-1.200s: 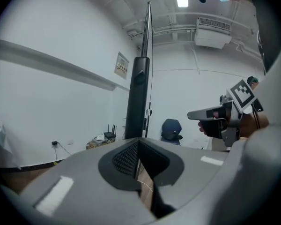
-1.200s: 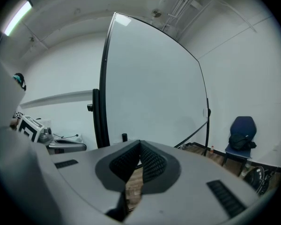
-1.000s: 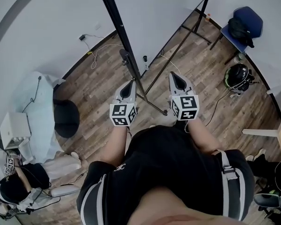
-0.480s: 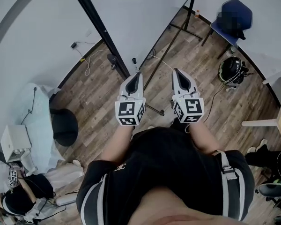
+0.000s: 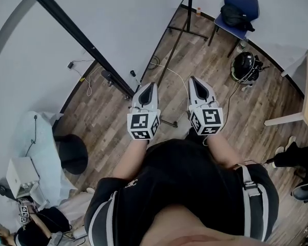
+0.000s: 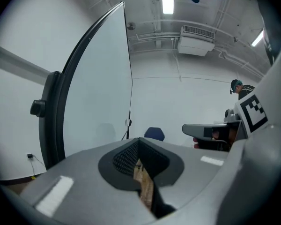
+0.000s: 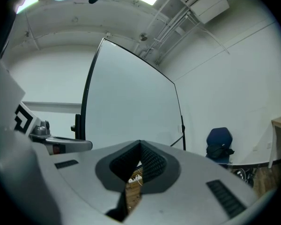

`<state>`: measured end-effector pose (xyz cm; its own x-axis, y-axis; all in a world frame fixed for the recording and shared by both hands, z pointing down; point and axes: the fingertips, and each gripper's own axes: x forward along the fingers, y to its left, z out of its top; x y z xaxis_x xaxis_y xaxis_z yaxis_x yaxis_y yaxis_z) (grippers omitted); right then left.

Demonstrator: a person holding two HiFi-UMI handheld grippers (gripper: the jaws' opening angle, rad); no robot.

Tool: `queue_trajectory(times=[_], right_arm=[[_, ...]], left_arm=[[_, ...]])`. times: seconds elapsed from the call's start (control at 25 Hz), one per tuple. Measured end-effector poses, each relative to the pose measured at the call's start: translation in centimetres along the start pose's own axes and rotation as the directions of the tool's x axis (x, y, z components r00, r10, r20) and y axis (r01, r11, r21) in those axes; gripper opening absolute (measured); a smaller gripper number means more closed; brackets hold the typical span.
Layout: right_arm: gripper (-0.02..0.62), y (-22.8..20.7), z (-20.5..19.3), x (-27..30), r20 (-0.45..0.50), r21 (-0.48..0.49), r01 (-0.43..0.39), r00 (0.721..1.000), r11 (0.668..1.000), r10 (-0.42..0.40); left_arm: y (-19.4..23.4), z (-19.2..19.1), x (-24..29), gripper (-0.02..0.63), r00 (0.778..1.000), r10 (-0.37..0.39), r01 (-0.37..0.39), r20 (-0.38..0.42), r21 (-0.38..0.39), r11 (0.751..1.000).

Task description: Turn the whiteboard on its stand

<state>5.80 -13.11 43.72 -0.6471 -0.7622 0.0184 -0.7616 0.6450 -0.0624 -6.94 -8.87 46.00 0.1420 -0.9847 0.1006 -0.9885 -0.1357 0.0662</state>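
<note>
Hovering before whiteboard (image 7: 131, 102): left tongs (image 5: 151, 87), right tongs (image 5: 194, 81) both pressed together, empty, seemingly clear of it.

Left gripper (image 5: 152, 85) and right gripper (image 5: 193, 79) are lifting forward; the whiteboard (image 5: 76, 32) is sliding leftward in the head view.

The whiteboard (image 7: 131, 102) and its stand legs (image 5: 177, 31) bar our way ahead; we find open floor (image 5: 210, 70) rightward, before the chair (image 5: 244, 1).
</note>
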Motion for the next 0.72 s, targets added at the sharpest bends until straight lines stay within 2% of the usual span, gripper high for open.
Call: queue_trajectory(times=[0.72], right_arm=[[0.005,-0.4,-0.8,-1.9,-0.032,-0.001,0.008,0.999,1.000,-0.008]], left_arm=[[-1.7,-0.5,-0.2,0.008,0.999,-0.038,0.038,-0.009,-0.010,0.999]])
